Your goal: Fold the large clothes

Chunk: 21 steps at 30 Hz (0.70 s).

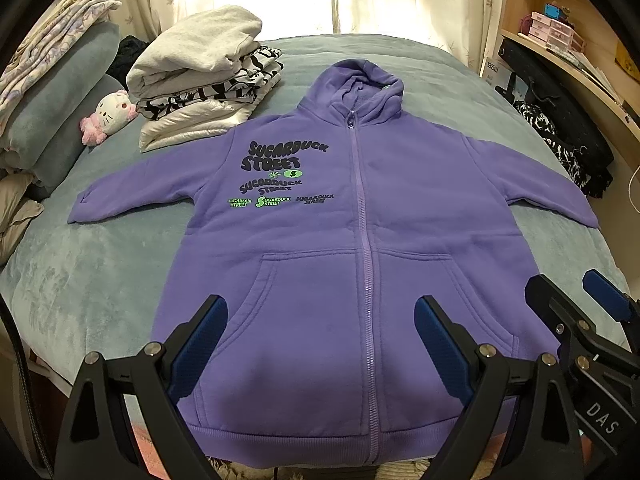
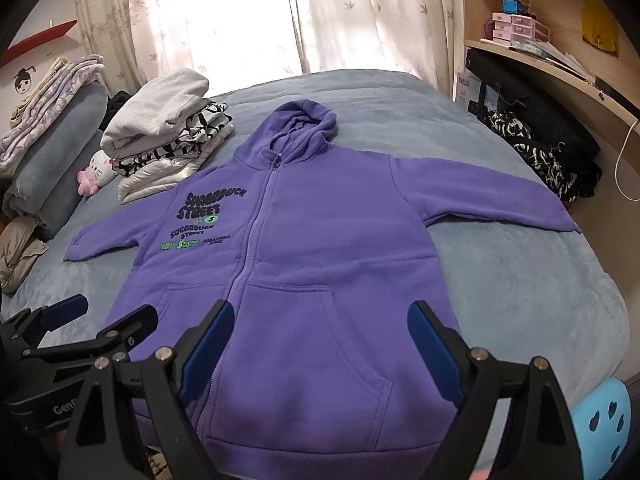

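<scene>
A purple zip hoodie point(image 1: 420, 208) lies flat and face up on the blue-grey bed, sleeves spread to both sides, hood toward the window; it shows again in the right wrist view point(image 2: 340, 240). My left gripper point(image 1: 320, 338) hovers open over the hoodie's lower front by the left pocket, nothing between its fingers. My right gripper point(image 2: 320, 344) stands open above the right pocket, empty. In the left wrist view the right gripper point(image 1: 576, 304) appears at the right edge. The left gripper point(image 2: 104, 316) sits at the lower left of the right wrist view.
A stack of folded clothes point(image 1: 204, 76) sits at the back left beside a white plush toy point(image 1: 110, 114). Rolled blankets point(image 1: 52, 92) line the left edge. Dark garments point(image 1: 560, 144) lie at the right edge under wooden shelves point(image 2: 560, 56). A blue stool point(image 2: 604, 424) stands lower right.
</scene>
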{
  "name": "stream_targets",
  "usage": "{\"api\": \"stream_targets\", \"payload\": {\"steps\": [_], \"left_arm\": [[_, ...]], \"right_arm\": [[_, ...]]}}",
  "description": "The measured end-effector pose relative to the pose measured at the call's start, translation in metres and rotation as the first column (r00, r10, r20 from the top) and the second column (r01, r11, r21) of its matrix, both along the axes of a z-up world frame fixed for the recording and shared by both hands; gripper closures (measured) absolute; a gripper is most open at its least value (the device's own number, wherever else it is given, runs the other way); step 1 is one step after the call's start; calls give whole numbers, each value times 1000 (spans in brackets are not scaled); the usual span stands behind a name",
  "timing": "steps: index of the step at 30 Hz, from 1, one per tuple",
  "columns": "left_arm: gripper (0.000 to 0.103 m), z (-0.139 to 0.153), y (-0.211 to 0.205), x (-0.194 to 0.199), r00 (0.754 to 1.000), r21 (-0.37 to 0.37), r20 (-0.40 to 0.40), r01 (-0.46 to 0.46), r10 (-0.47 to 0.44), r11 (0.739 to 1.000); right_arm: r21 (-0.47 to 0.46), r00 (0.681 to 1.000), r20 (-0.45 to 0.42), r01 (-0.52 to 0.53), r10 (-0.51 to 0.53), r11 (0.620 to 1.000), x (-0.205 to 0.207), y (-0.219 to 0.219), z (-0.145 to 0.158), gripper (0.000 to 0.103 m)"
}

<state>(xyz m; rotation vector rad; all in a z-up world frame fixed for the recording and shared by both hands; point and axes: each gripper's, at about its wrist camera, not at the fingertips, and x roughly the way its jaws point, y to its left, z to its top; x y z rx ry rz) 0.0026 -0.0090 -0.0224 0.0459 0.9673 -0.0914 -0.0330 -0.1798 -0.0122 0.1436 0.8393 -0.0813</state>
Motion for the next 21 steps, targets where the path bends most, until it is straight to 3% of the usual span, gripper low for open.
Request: {"api": "stream_targets", "payload": {"steps": [11,21], "left_arm": [[10,-2,-10,7,1000,2,-3,14,-14,1000],[10,5,-39,28,995,7,38,92,-93,996]], "right_arm": [[23,1000,-11,-3,3,1000,5,-8,-8,14],[18,1000,15,5,-6,1000,19,-33,-5,14]]}}
